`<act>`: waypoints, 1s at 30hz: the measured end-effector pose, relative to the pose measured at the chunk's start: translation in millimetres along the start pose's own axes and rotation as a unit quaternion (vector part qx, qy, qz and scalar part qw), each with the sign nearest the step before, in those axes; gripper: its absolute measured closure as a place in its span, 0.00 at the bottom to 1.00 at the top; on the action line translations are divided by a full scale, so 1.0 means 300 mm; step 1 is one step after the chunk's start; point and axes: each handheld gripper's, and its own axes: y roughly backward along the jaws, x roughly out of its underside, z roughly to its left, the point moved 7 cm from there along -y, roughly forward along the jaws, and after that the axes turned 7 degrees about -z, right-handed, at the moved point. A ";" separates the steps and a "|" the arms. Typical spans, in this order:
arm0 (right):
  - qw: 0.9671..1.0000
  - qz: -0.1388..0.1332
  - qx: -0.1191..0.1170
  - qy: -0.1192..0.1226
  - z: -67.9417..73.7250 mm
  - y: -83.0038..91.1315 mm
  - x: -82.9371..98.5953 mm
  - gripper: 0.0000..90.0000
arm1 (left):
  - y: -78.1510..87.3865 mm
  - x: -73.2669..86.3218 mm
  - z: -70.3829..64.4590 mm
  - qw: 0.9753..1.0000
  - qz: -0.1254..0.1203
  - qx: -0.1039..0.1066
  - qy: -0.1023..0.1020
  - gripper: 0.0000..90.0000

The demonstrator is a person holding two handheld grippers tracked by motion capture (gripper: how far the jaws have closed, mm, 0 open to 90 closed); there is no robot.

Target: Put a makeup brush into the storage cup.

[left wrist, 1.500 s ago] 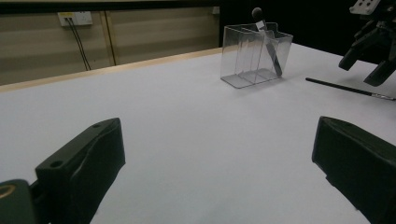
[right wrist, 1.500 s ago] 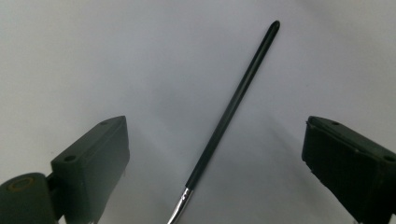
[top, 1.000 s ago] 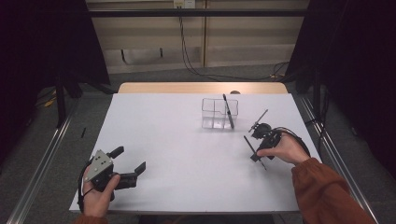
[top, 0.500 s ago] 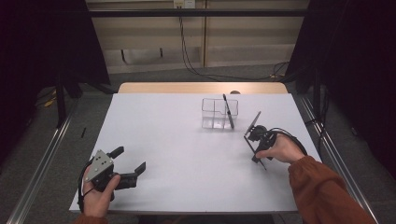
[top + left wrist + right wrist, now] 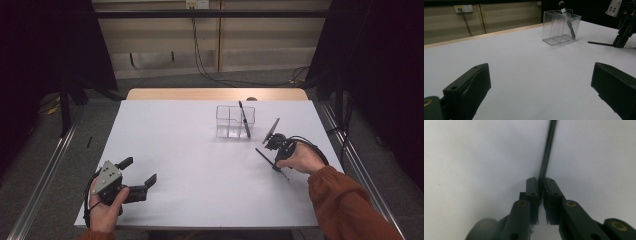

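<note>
The thin black stick [image 5: 547, 155] lies flat on the white table [image 5: 190, 150], right of the middle, just in front of the clear plastic box [image 5: 235, 121]. It is straight, slim and dull dark. The right gripper [image 5: 276, 161] has its two jaws pressed together on one end of the stick. The box has see-through walls with compartments, and a second dark stick [image 5: 244, 119] leans inside it. The left gripper [image 5: 141, 172] rests near the front left edge with its jaws wide apart, holding nothing. The smooth table between both grippers gives wide free room.
</note>
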 end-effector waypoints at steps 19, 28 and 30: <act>1.000 -0.027 -0.010 0.007 -0.003 0.007 0.012 0.97 | -0.002 0.002 0.005 1.000 0.002 -0.002 0.000 0.03; 0.996 -0.090 -0.022 -0.005 -0.001 0.043 0.015 0.97 | 0.001 0.000 0.004 1.000 0.001 -0.002 0.000 0.03; 0.993 -0.111 -0.025 0.000 -0.002 0.056 0.011 0.97 | 0.000 0.000 0.004 1.000 0.001 -0.002 0.000 0.03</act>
